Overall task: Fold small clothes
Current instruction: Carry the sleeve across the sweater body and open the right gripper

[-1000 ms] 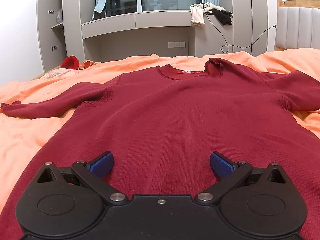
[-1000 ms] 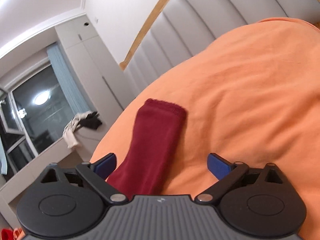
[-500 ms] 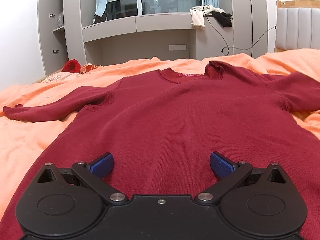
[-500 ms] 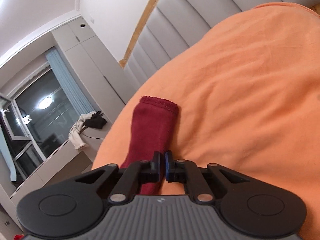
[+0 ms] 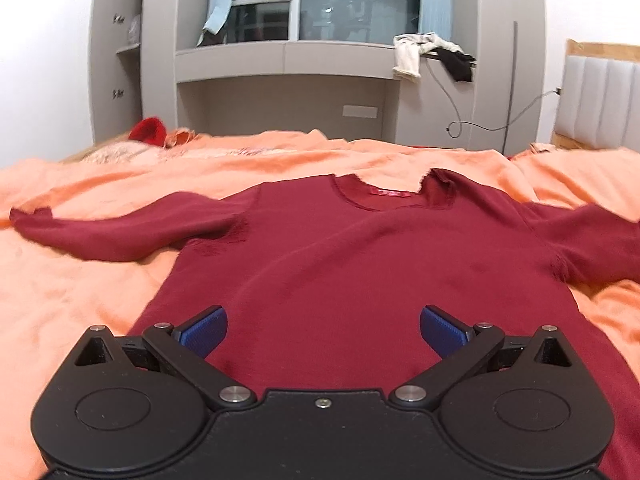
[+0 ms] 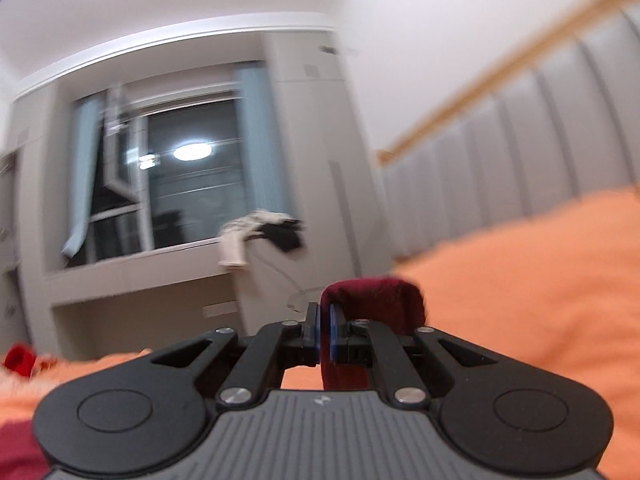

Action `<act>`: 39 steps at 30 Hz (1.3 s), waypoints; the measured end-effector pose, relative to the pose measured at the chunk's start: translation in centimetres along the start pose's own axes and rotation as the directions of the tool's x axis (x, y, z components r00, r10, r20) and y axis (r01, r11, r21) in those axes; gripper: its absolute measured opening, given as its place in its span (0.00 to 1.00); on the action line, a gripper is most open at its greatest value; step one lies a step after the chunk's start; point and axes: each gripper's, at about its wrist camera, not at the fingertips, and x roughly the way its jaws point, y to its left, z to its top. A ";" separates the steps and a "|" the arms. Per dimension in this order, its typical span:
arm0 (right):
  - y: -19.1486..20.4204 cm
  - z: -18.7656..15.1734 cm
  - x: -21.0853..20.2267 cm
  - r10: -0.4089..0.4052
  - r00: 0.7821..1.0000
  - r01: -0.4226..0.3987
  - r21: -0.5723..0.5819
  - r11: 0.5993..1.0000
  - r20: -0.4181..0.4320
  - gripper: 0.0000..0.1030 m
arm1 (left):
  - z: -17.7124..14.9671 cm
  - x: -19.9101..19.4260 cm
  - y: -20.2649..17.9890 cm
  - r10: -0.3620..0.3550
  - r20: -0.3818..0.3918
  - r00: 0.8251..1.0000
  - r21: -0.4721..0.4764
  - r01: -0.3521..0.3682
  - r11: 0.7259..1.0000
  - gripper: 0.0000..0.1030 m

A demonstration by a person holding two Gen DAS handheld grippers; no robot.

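A dark red long-sleeved sweater [image 5: 360, 264] lies flat on the orange bed sheet [image 5: 80, 296], neck away from me, its left sleeve [image 5: 120, 232] spread out. My left gripper [image 5: 323, 330] is open and empty, hovering over the lower body of the sweater. My right gripper [image 6: 325, 336] is shut on the sweater's right sleeve [image 6: 376, 300], which is lifted off the bed and drapes over the fingers. The sleeve's cuff is hidden behind the fold.
A grey wall unit with a window [image 5: 320, 40] stands beyond the bed, with clothes [image 5: 432, 54] draped on its ledge. A red item [image 5: 148, 130] lies at the far left of the bed. A padded grey headboard [image 6: 540, 152] is on the right.
My right gripper has closed on the sleeve, lifted it off the bed and swung left. My left gripper has pulled back and risen a little, staying open.
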 end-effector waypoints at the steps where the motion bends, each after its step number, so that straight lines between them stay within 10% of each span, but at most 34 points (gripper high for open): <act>1: 1.6 0.5 -0.1 0.029 1.000 -0.029 -0.037 0.999 0.006 0.05 | 0.3 0.1 0.5 0.002 -0.008 1.000 -0.021 -0.002 1.000 0.99; 6: 11.0 1.8 -0.4 0.213 0.977 -0.209 -0.252 0.945 -0.008 0.05 | 1.7 0.2 3.0 0.041 -0.010 0.999 -0.114 -0.042 0.993 1.00; 10: 19.0 0.7 -2.6 0.327 0.944 -0.302 -0.497 0.813 -0.039 0.04 | 2.7 -0.2 5.4 0.072 0.009 0.997 -0.198 -0.068 0.978 0.99; 23: 30.3 -11.4 -10.8 0.484 0.755 -0.572 -0.805 0.158 -0.442 0.04 | 3.7 -0.3 9.0 0.117 -0.021 0.993 -0.307 -0.118 0.944 1.00; 29: 29.7 -12.6 -12.2 0.475 0.718 -0.639 -0.751 0.163 -0.508 0.04 | 3.5 0.3 8.5 0.117 -0.048 0.992 -0.283 -0.126 0.951 1.00; 33: 29.3 -13.6 -13.6 0.485 0.708 -0.633 -0.766 0.111 -0.514 0.04 | 3.5 0.5 8.7 0.118 -0.051 0.992 -0.288 -0.128 0.949 1.00; 39: 28.1 -17.1 -18.1 0.564 0.741 -0.330 -0.930 -0.165 -0.363 0.02 | 3.7 0.5 9.5 0.130 -0.058 0.990 -0.318 -0.142 0.938 1.00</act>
